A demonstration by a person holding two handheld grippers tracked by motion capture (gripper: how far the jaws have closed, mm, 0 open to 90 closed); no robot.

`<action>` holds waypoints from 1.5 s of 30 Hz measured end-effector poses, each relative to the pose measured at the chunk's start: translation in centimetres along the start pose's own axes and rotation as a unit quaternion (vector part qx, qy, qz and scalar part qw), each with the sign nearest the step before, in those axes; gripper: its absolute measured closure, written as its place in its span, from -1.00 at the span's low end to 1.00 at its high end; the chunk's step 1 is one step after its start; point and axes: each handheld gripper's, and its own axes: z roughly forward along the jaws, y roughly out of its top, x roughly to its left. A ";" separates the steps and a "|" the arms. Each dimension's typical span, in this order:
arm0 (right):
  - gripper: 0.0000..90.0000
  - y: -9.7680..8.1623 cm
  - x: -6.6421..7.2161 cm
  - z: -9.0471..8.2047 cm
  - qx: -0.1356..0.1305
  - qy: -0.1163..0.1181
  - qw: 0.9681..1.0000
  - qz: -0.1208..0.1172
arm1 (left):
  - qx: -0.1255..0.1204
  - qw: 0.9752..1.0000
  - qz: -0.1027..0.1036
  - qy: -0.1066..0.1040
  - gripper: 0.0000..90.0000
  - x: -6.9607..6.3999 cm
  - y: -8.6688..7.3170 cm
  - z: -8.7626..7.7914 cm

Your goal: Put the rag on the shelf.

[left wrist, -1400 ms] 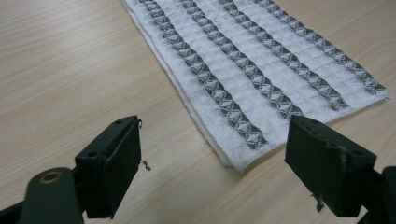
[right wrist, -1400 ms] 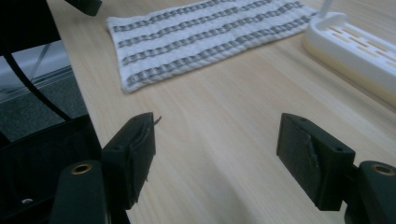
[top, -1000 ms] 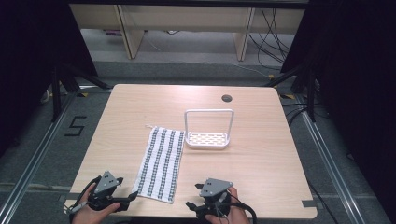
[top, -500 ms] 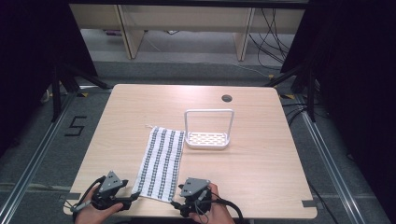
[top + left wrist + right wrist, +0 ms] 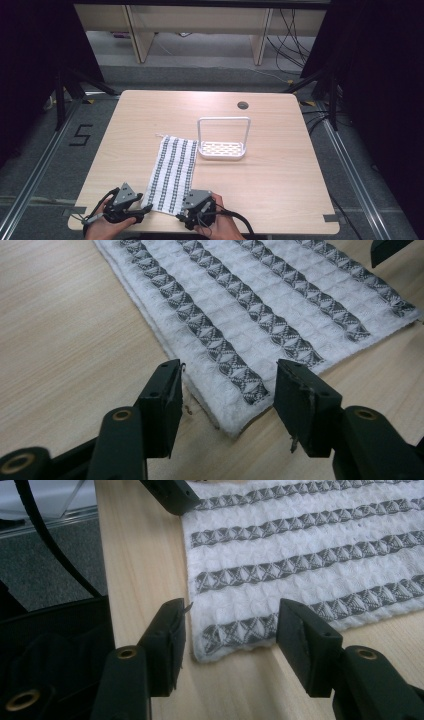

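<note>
1. Towel (image 5: 171,173), white with dark woven stripes, lies flat on the surface (image 5: 280,195). Its long axis runs from the near edge away toward the far side, leaning slightly right; stripes run the same way. Its near short edge lies between the two hands.

2. Left gripper (image 5: 134,212), high view: sits at the towel's near-left corner. In the left gripper view the corner (image 5: 235,426) lies between the jaws, just ahead of them, the left long edge running away up-left. Jaws have just been closing and stand part open, astride the corner; the pads are not pressing on cloth.

3. Right gripper (image 5: 189,214), high view: at the near-right corner, hand having come in toward the towel. In the right gripper view the corner (image 5: 210,647) sits in the gap, with the right-hand jaw standing in front of the towel's long edge. Jaws have likewise just been closing, part open, no pinch yet.

4. Each hand is nearest its own corner; both corners lie straight ahead of the jaws, flat on the wood. Judgement: the next move is a pinch at both corners, and each lower jaw must get under the hem.

5. Wire rack (image 5: 222,142), white, stands beyond the towel's far-right corner, just beside it and well apart from both grippers.
</note>
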 end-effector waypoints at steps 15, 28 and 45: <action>0.55 -0.1 -0.2 0.8 0.008 -0.023 1.000 0.016 | 0.002 1.000 0.007 -0.012 0.54 0.5 0.2 0.4; 0.90 0.4 -0.4 0.3 -0.008 -0.023 1.000 0.007 | -0.018 0.999 0.026 -0.002 0.90 0.4 0.6 -0.3; 0.91 3.8 -2.8 -4.4 -0.089 -0.040 0.995 0.013 | -0.072 0.996 0.036 -0.031 0.90 0.3 5.0 -4.2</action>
